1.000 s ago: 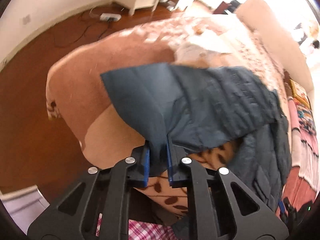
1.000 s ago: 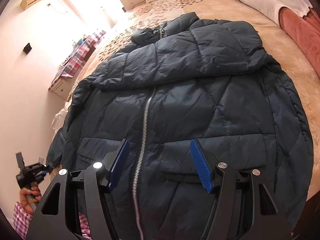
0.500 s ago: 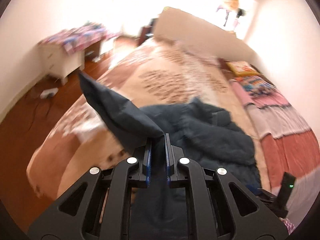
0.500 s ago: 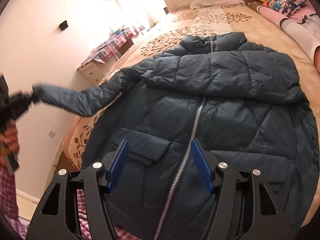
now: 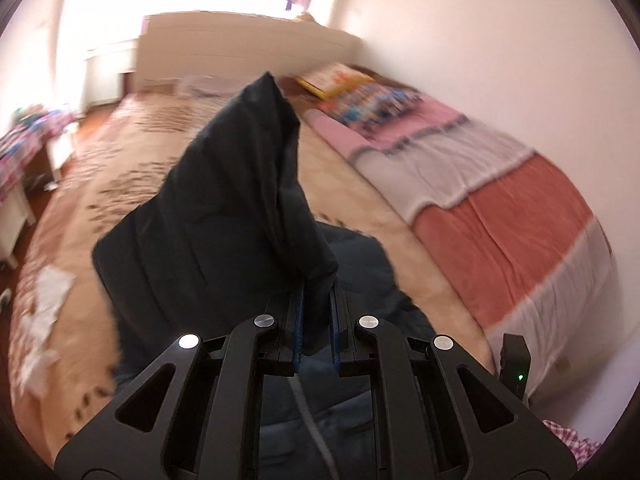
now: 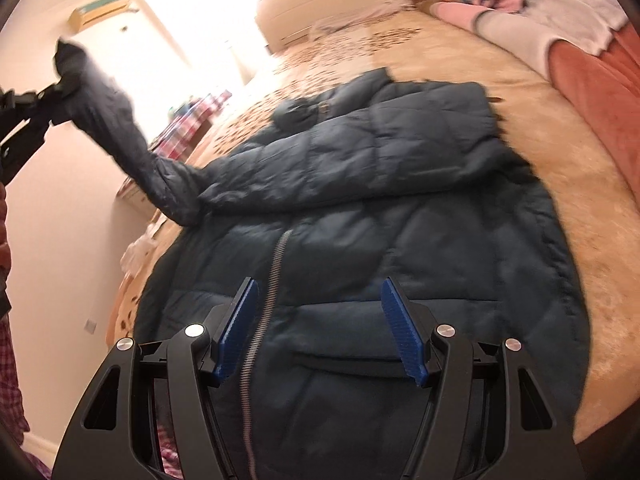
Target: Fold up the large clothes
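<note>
Left gripper, jaws pinching the sleeve, is now lifting it off the bed toward 10 o'clock over the jacket; sleeve fold is beginning. Right gripper is hovering, jaws spread.

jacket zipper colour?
Silver-grey zipper on the dark navy jacket; clearest in the right wrist view.

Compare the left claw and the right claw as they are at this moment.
The left claw is shut on the jacket's sleeve, holding the cuff end raised in the air; the right claw is open and holds nothing. The left claw carries fabric between its pads, while the right claw hovers over the jacket front near the zipper. Both are black with blue pads.
</note>
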Tool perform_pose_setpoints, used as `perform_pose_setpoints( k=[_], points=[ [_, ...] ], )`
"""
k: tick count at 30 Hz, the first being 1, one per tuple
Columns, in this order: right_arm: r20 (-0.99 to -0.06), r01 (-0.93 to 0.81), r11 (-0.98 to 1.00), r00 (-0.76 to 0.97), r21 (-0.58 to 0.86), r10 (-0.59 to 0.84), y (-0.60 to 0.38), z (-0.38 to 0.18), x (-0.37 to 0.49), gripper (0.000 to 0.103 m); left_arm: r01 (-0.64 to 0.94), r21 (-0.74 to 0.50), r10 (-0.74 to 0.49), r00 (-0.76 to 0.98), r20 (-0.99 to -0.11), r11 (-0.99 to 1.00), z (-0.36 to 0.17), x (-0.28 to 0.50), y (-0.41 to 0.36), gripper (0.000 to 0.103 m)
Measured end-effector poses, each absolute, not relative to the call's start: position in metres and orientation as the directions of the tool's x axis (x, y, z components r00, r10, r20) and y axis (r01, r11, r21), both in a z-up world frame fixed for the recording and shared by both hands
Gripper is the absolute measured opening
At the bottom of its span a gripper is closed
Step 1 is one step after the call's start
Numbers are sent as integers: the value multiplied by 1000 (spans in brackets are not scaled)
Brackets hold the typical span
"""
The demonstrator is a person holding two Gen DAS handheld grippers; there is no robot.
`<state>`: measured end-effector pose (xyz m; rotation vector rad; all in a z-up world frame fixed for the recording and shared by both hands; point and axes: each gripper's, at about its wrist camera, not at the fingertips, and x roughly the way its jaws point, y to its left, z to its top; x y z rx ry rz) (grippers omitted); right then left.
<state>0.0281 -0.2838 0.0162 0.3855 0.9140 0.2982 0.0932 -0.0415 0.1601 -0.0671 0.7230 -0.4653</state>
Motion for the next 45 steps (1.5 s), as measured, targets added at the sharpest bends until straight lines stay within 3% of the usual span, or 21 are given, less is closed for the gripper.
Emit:
perform_pose_setpoints(
  k=[12,20,23,25,26,35,38,45],
  points=[
    [-729,37,888,587,459,352,-332,-7,23,64,417,-188,-375,430,-821,889,23,154,-156,10],
    [-742,45,890,572,454,350,-330,-14,27,64,390,-184,-339,379,-861,902,-19,162,-174,10],
    [-747,42,893,566,449,349,-327,-14,29,64,371,-211,-352,365,-862,904,-24,167,-175,24],
    [-750,40,895,562,445,348,-323,-13,30,64,363,-232,-366,363,-857,902,-21,167,-172,50],
    [-752,38,896,561,442,347,-322,-13,31,64,358,-223,-358,377,-854,907,-18,166,-171,56],
    [-745,22,894,562,448,360,-309,-4,44,65,359,-261,-415,468,-780,896,35,140,-111,62],
    [-736,34,875,558,483,384,-307,-4,57,66,290,-229,-354,523,-775,929,39,133,-72,63],
    [-739,161,796,513,584,438,-304,-27,105,64,26,-9,-23,637,-771,1000,24,126,40,63]
  ],
)
